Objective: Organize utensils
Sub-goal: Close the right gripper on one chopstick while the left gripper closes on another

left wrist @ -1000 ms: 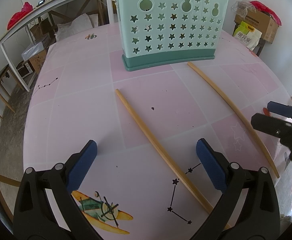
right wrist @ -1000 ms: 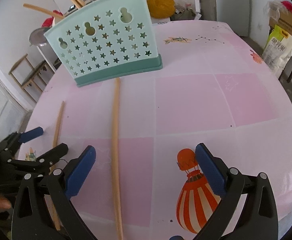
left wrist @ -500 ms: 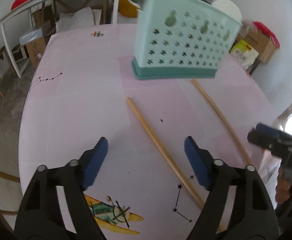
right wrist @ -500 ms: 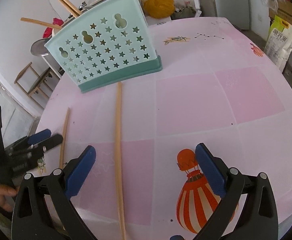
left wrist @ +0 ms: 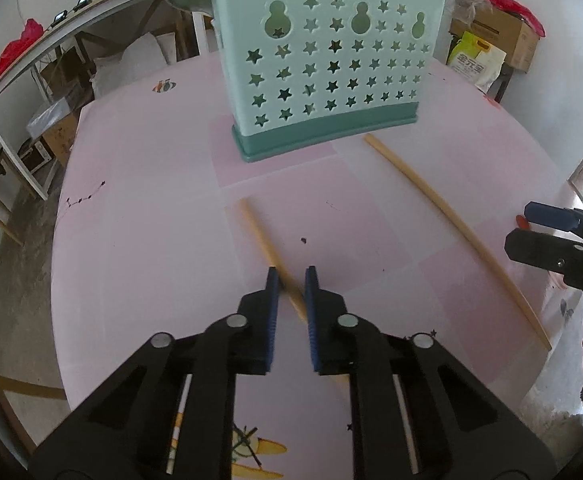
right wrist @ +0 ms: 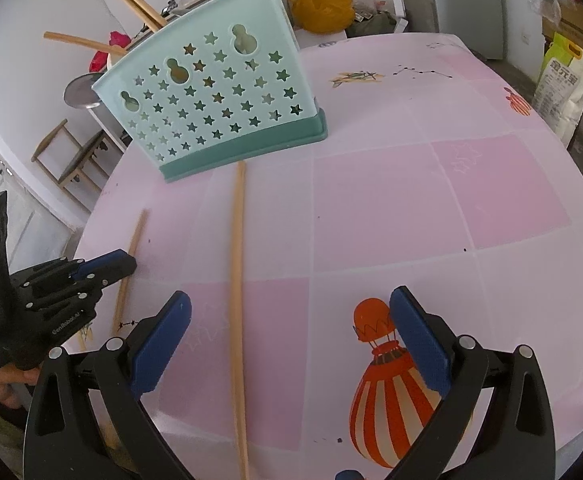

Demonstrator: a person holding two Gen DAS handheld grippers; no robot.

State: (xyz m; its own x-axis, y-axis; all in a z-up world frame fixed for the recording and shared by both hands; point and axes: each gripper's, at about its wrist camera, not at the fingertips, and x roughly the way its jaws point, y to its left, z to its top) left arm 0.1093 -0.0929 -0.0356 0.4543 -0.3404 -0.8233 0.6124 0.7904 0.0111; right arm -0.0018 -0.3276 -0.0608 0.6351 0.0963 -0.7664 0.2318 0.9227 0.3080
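Observation:
Two long wooden chopsticks lie on the pink table (left wrist: 131,200) in front of a mint star-punched utensil basket (left wrist: 331,60) (right wrist: 211,96). My left gripper (left wrist: 291,276) (right wrist: 125,262) is closing its jaws on the nearer chopstick (left wrist: 257,232) (right wrist: 135,236), which crosses slantwise between the blue pads and touches both. The other chopstick (left wrist: 451,224) (right wrist: 236,260) lies free, running from the basket's base toward my right gripper (right wrist: 290,295) (left wrist: 521,227). That gripper hovers open with nothing between its fingers, and the chopstick lies just inside its left finger.
Several chopsticks (right wrist: 143,4) stand in the basket. The table edge curves close on both sides. Beyond it are a white bench (left wrist: 51,52), a cardboard box (left wrist: 491,36), a rice bag (left wrist: 475,62) and wooden chairs (right wrist: 71,152). A hand (right wrist: 3,380) holds the left gripper.
The left gripper's jaws went from wide open to nearly together around the near chopstick. The right gripper stayed open in the same place.

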